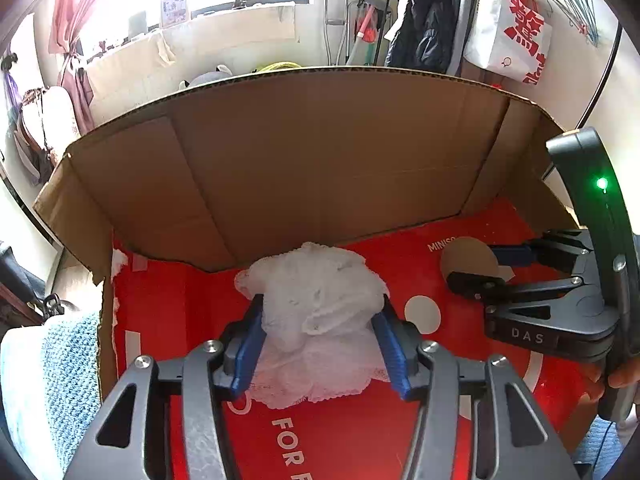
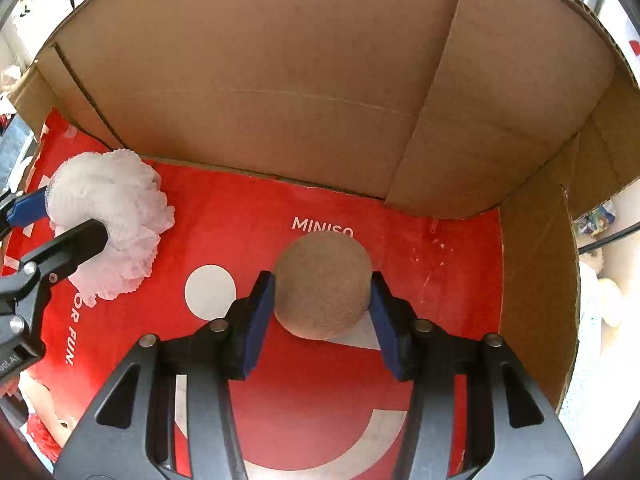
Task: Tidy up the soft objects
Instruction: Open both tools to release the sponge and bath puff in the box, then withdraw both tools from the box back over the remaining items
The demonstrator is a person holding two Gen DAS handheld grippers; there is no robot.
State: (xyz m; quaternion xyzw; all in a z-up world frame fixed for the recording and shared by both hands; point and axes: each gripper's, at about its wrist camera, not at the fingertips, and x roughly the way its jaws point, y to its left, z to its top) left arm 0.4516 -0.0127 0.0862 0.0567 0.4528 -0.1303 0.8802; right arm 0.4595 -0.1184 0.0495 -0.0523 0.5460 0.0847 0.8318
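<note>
A white mesh puff (image 1: 316,280) (image 2: 108,208) lies on the red printed floor at the left side of an open cardboard box (image 1: 320,160) (image 2: 280,80). My left gripper (image 1: 321,304) (image 2: 68,220) reaches down into the box, and its blue pads touch both sides of the puff. A brown fabric ball (image 2: 322,256) (image 1: 464,252) sits further right, near the white "MINISO" print. My right gripper (image 2: 322,284) (image 1: 474,266) holds it, with one pad against each side. Both grippers point steeply down and stand side by side.
The box's tall back wall and right wall (image 2: 536,280) close in the space. A blue-white knit cloth (image 1: 60,380) lies outside the box's left edge. Coats (image 1: 432,12) and a white bag with red characters (image 1: 512,28) hang behind. A hand (image 1: 624,376) grips the right tool.
</note>
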